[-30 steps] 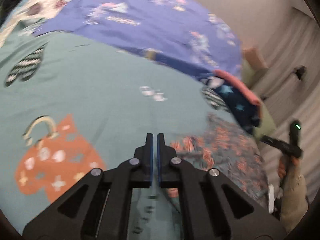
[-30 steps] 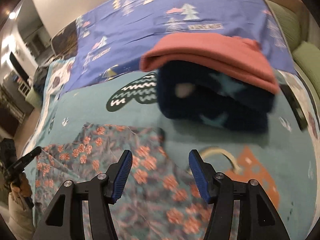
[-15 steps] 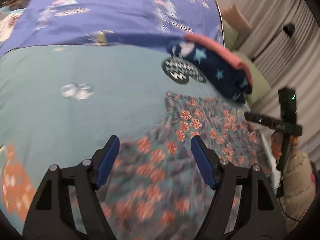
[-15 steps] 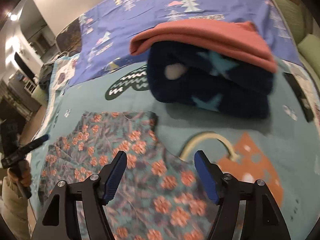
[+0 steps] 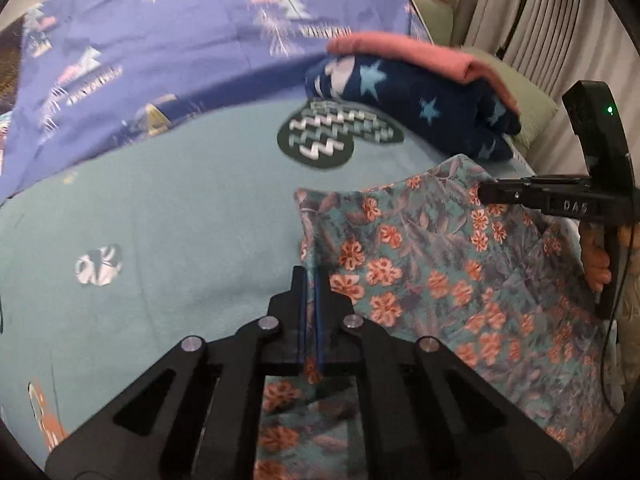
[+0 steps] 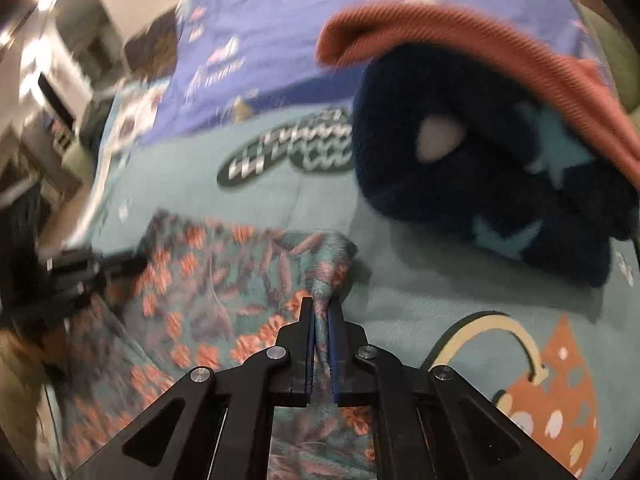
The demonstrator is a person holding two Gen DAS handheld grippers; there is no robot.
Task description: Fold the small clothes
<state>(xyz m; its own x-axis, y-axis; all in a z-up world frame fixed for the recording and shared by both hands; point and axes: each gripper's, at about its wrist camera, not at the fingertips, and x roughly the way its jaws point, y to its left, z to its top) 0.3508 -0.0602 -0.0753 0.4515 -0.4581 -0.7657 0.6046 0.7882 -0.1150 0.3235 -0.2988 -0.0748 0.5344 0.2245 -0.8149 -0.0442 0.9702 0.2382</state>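
A small teal garment with orange flowers (image 5: 440, 272) lies spread on the teal bedspread (image 5: 180, 208). My left gripper (image 5: 310, 276) is shut on the garment's left edge, cloth pinched between the blue pads. In the right wrist view the same floral garment (image 6: 224, 276) shows a bunched corner rising into my right gripper (image 6: 322, 308), which is shut on it. The right gripper's body (image 5: 560, 200), held by a hand, hangs over the garment's far right side in the left wrist view.
A folded stack sits behind the garment: a navy star-print fleece (image 5: 424, 108) with a salmon ribbed piece (image 5: 416, 52) on top. A purple blanket with tree prints (image 5: 180, 40) covers the far bed. Green cushions (image 5: 516, 92) and curtains (image 5: 560, 20) lie at the right.
Both grippers stood open over the floral garment half a second ago; now each has closed on an edge of it. The left gripper had swung right from bare bedspread onto the garment.
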